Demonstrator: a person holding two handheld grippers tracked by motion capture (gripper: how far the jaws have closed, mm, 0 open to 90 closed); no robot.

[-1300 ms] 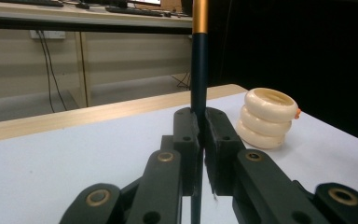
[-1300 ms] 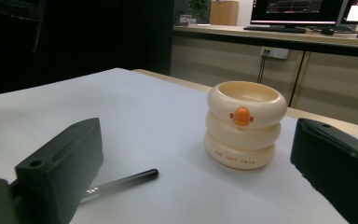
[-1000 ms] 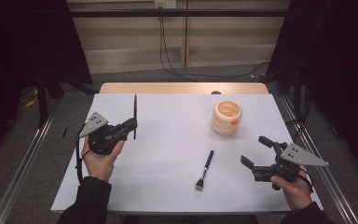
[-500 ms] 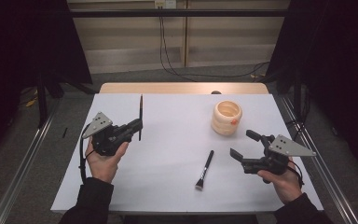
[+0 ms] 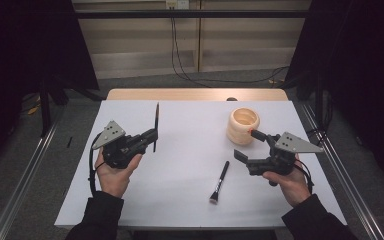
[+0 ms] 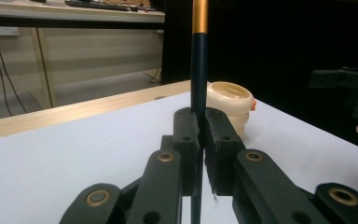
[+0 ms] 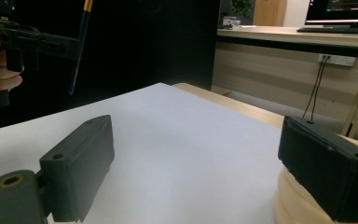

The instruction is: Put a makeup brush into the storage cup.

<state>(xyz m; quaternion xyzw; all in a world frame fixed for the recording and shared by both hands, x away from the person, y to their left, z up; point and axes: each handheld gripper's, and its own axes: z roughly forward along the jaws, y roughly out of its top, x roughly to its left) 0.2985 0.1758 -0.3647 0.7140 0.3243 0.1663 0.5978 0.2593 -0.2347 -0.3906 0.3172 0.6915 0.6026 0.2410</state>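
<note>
My left gripper is shut on a thin dark brush and holds it upright above the left half of the white table. In the left gripper view its pads clamp the dark handle, which has a gold band near the top. My right gripper is open beside a cream ribbed cup. Its jaws have just been closing a little, with nothing between them. In the right gripper view the cup sits low behind the right-hand jaw. A second brush lies flat near the table's middle.
The table's wooden far edge borders a floor with cables. Metal rails run along both sides of the table. From the right gripper view, the left gripper and its brush are at the upper left.
My right hand has moved left and away from the front edge, up beside the cup. The left hand and its brush have barely shifted.
</note>
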